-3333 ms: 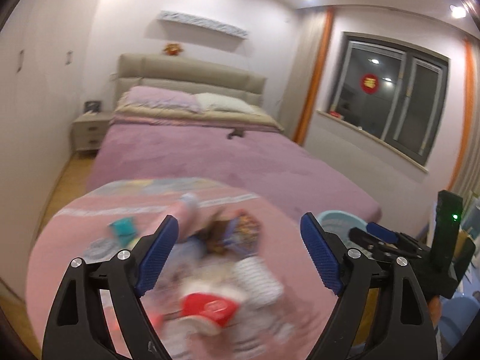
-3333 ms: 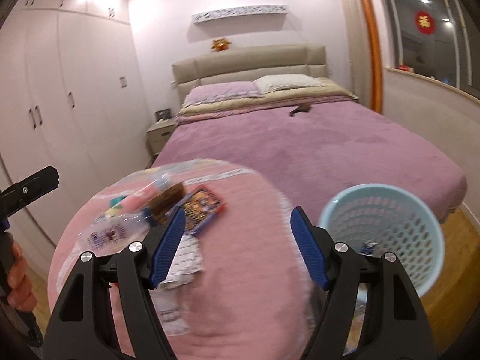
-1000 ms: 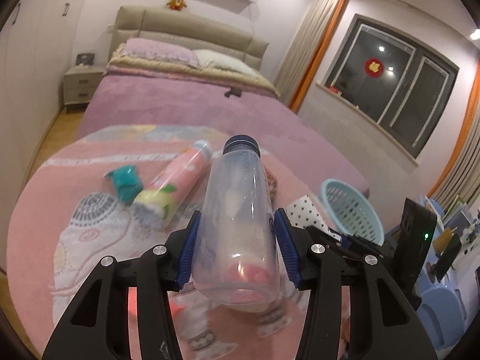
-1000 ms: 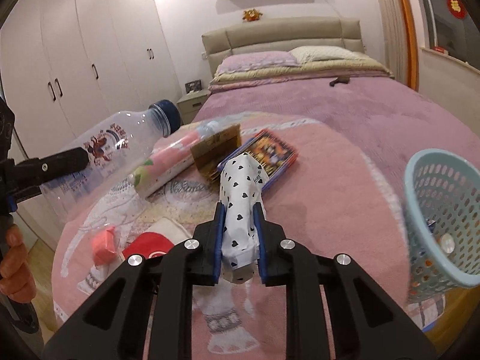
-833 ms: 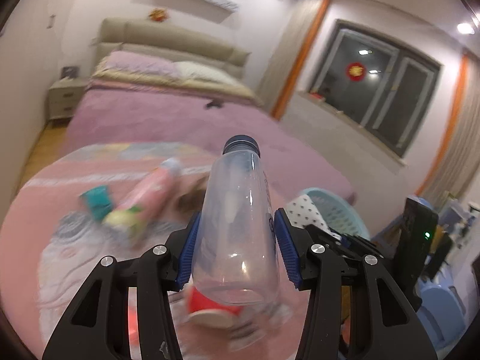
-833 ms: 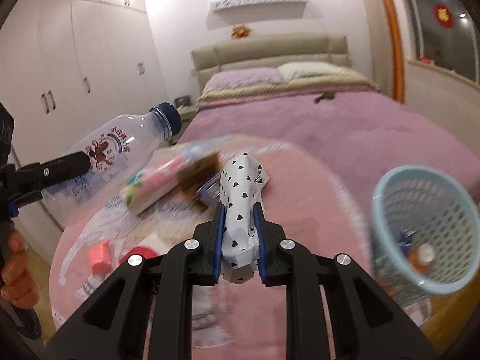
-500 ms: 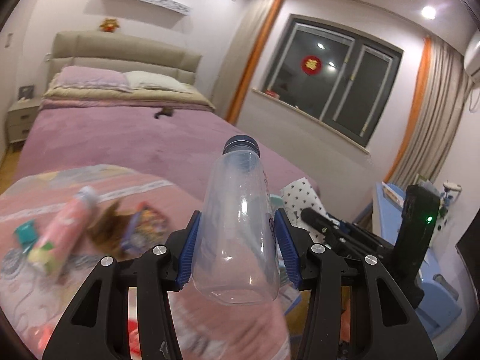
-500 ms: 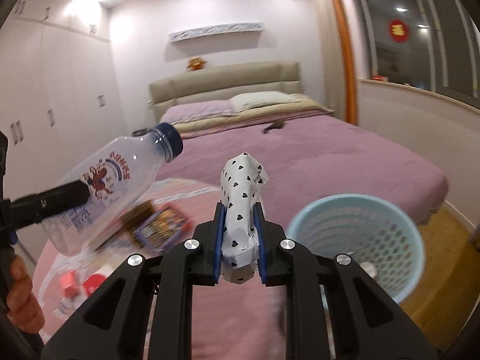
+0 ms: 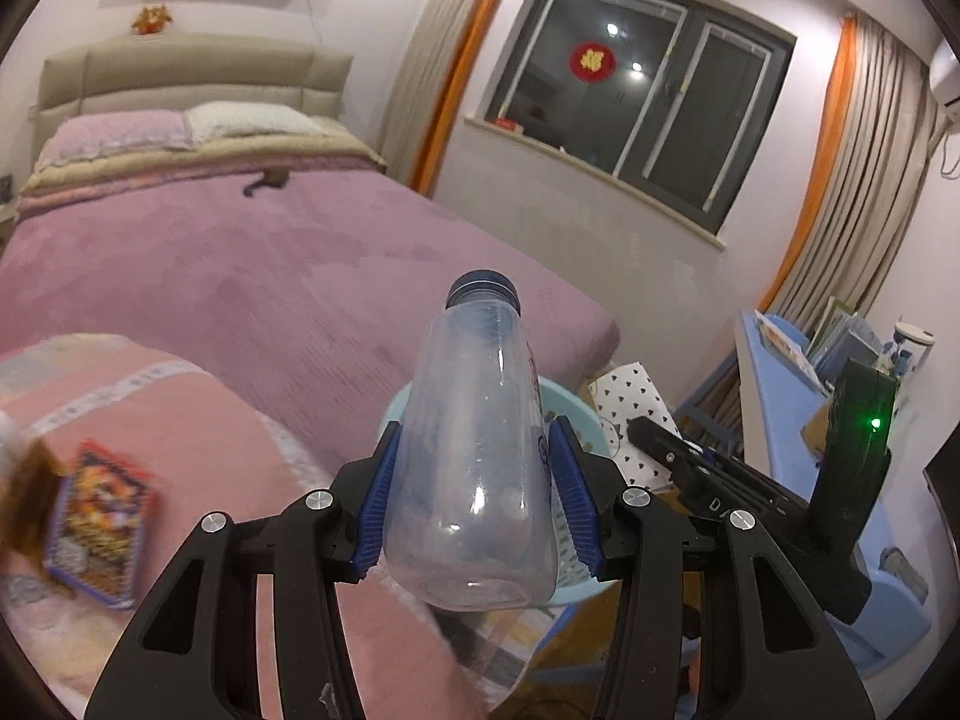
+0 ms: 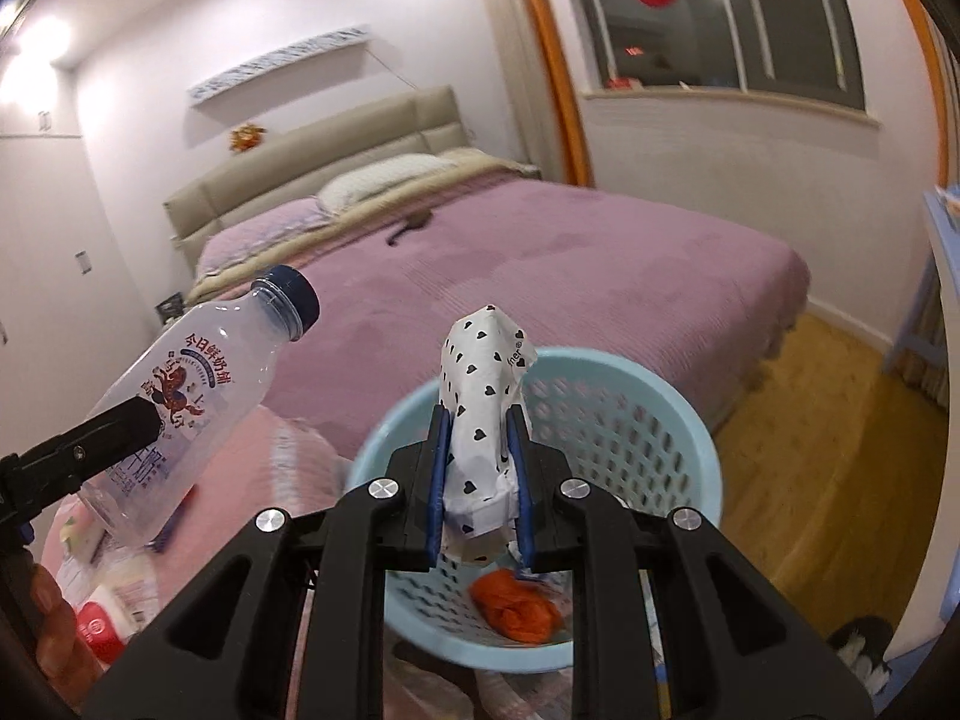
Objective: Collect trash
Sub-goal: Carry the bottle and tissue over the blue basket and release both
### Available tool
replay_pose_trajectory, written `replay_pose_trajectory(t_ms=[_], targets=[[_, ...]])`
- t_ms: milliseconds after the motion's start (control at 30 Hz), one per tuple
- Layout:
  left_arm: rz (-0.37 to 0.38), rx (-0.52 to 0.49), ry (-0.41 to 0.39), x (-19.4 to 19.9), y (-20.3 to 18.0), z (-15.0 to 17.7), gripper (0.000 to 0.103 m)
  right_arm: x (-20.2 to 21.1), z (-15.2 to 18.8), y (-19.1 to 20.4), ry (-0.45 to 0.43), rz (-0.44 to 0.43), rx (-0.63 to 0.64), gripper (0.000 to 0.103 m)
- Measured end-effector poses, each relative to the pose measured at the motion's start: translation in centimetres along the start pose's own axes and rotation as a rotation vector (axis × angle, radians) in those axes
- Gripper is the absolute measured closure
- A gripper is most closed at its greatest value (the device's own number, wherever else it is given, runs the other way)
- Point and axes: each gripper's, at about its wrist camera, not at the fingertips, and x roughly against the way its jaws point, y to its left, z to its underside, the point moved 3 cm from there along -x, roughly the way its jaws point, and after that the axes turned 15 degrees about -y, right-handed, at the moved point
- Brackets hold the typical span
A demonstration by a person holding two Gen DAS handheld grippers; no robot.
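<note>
My left gripper [image 9: 474,468] is shut on an empty clear plastic bottle [image 9: 474,450] with a dark blue cap, cap pointing away. The same bottle [image 10: 192,396] shows at the left of the right wrist view, above the pink table edge. My right gripper [image 10: 477,480] is shut on a white wrapper with black hearts [image 10: 483,408], held upright over the light blue waste basket [image 10: 672,420]. In the left wrist view that wrapper [image 9: 630,414] sits to the right of the bottle, and the basket [image 9: 393,414] is mostly hidden behind the bottle.
The round pink table [image 9: 180,420] holds a colourful snack packet [image 9: 99,510] and a red-and-white wrapper [image 10: 102,624]. An orange scrap [image 10: 516,606] lies in the basket. A purple bed [image 9: 240,276] lies beyond; a blue desk [image 9: 774,396] stands right. Wood floor [image 10: 828,420] surrounds the basket.
Both grippers swung right from over the table toward the basket, each keeping its item. The basket is now directly under the right gripper, and most table trash has slid out of view.
</note>
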Motion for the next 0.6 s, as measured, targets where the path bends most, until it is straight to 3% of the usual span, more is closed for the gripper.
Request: replay_pose_trajectory(t_ms=[233,333,367,400,600], targets=[[-0.019,0.03,0.069,-4.7,-0.4,1.8,0.056,-2.3,1.5,-2.8,0.059,0.067,-0.031,0.085],[-0.012,0.038,0.07,-5.2,-0.3,2.1,0.043,-3.0,2.3,-3.2,0.091,0.061,-0.055,0.072],[-0.016,0.038,0.063,-5.0,-0.3,2.1,0.035,-3.1,2.6,-3.4,0.101,0.06,-0.059,0.055],[-0.018,0.036,0.058,-4.7,-0.3,2.2,0.032,-3.1,2.8,-3.7,0.103,0.061,-0.061,0.046],[-0.03,0.021,0.033,-3.1,-0.4,1.9,0.032,-2.6,3.4,-3.7,0.101,0.053,-0.066,0.046]])
